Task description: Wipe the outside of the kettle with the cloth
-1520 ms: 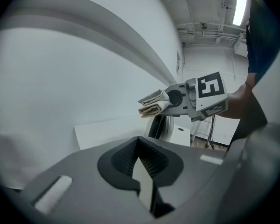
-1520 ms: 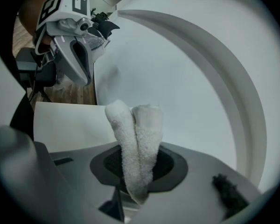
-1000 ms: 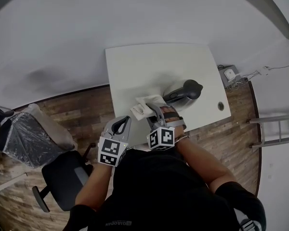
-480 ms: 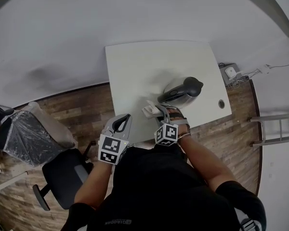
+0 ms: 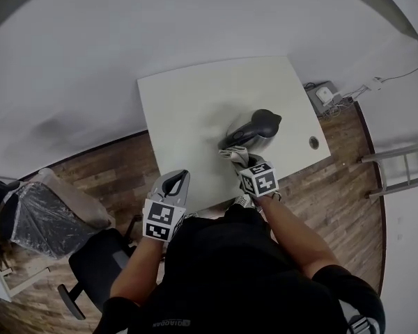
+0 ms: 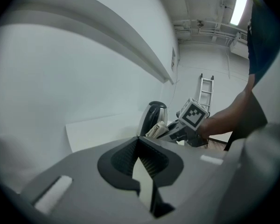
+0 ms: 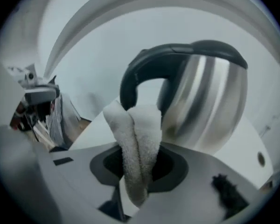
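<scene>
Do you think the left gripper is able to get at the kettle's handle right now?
Probably yes, with care. The left gripper, jaws together, hangs at the near edge of the table, whose bare top lies between it and the kettle. But the right gripper, shut on the cloth, crowds the handle.

This looks like a bare office or workroom that is only half set up. A plain white tabletop (image 5: 188,110) stands against a white wall (image 5: 160,26) on a wood floor (image 5: 118,165), and it has a round cable hole (image 5: 313,142). A black office chair (image 5: 97,263) waits at 8 o'clock, beside something wrapped in plastic (image 5: 38,211). A ladder (image 5: 397,165) is at 3 o'clock. A socket box with wires (image 5: 325,93) is at 2 o'clock. Up high are bare pipes (image 6: 200,24) and a long strip light (image 6: 238,1).
</scene>
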Motion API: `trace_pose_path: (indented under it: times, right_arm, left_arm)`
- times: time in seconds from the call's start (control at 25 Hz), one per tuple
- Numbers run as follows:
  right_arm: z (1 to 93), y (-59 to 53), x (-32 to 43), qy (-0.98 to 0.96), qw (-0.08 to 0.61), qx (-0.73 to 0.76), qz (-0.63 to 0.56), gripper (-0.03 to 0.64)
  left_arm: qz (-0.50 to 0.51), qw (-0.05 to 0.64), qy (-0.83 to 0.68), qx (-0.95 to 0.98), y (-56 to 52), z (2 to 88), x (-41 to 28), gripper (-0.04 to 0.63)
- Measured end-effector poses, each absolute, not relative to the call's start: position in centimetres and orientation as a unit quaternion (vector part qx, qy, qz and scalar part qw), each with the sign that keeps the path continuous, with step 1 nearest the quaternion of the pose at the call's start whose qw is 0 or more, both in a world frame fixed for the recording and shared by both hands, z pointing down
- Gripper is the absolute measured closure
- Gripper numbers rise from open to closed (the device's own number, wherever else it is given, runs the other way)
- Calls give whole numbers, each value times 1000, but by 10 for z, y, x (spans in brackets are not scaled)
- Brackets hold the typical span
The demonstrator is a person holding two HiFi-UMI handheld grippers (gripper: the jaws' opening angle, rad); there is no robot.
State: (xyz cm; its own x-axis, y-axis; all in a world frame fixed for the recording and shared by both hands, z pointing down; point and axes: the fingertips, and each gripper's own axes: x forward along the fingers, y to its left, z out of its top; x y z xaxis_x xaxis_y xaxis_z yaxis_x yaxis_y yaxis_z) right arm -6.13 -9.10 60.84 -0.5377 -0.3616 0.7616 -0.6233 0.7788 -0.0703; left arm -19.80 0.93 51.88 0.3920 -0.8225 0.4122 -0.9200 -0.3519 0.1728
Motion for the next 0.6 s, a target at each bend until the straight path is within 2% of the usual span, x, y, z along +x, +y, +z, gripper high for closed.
trace_pose_path:
  times: [0.16,0.28,0.44,0.6]
  right_arm:
    - [586,-103,-53,-841,258,307,363,518]
    - [557,-110,-49,-838,192,309,406,518]
    - [534,-112,-38,-841,155,320,407,518]
    - [529,-108,-25,-843,155,332,395,518]
  left_arm:
    - [131,191,-529,816,10,518,-194,588]
    - [130,192,-528,817,9,519,-194,588]
    - [131,189,-513,827,6,518,-186,588]
    - [132,191,-493,839,-1,518,-175,588]
